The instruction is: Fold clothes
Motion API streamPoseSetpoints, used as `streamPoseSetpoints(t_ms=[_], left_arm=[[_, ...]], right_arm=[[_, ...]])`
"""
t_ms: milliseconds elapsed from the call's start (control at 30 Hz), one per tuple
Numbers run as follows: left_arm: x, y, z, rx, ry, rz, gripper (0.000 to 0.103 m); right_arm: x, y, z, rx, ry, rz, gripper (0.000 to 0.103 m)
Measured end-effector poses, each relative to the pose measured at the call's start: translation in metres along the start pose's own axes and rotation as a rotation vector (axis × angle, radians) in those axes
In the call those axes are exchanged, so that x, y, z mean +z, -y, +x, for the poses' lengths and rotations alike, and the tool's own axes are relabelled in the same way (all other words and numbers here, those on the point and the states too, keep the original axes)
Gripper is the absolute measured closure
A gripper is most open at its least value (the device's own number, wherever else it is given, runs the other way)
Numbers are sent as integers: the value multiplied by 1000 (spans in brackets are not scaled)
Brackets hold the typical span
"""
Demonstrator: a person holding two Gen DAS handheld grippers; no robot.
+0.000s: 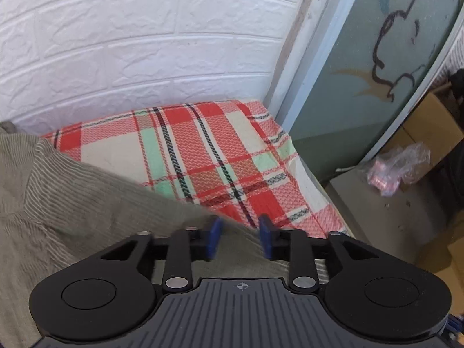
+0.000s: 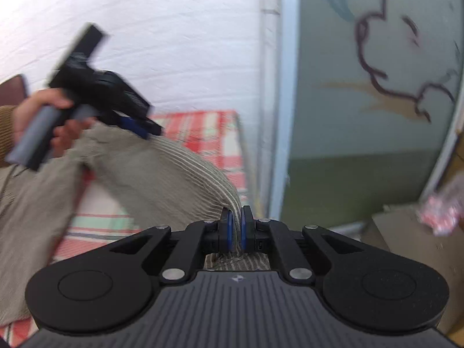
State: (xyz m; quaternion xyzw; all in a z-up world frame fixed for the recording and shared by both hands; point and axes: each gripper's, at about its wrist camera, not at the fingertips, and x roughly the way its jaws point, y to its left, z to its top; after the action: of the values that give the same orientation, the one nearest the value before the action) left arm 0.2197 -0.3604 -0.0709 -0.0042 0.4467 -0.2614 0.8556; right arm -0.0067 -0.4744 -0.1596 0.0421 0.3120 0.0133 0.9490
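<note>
On plaid bedspread (image 1: 203, 150), beside white wall (image 1: 130, 43), perhaps brick-textured.

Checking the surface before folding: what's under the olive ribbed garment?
Under the olive ribbed garment lies a red, white and green plaid blanket. What the garment covers there stays hidden.

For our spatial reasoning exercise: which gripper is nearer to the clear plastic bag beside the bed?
Right. The right gripper, shut on the striped garment, sits nearest the plastic bag. The left gripper stands farther off, open over the garment.
</note>
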Motion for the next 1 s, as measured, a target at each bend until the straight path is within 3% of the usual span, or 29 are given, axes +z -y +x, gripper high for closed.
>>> streamPoseSetpoints(t_ms=[67, 200, 400, 533, 667, 800, 1000], left_arm=[[1, -6, -4, -25, 2, -14, 44], [10, -24, -32, -23, 57, -12, 37], [12, -48, -69, 98, 111, 138, 33], [-9, -61, -82, 185, 88, 257, 33], [-52, -66, -89, 190, 35, 316, 33], [-93, -58, -99, 129, 8, 366, 33], [-122, -35, -102, 109, 30, 488, 33]], right_arm=[[-4, 15, 17, -10, -56, 46, 91], [-14, 26, 17, -57, -31, 118, 64], [-23, 42, -23, -7, 32, 230, 60], [-31, 36, -32, 66, -23, 228, 57], [-37, 35, -29, 99, -59, 274, 55], [-35, 47, -18, 110, -61, 407, 55], [-28, 65, 1, 89, -90, 506, 53]])
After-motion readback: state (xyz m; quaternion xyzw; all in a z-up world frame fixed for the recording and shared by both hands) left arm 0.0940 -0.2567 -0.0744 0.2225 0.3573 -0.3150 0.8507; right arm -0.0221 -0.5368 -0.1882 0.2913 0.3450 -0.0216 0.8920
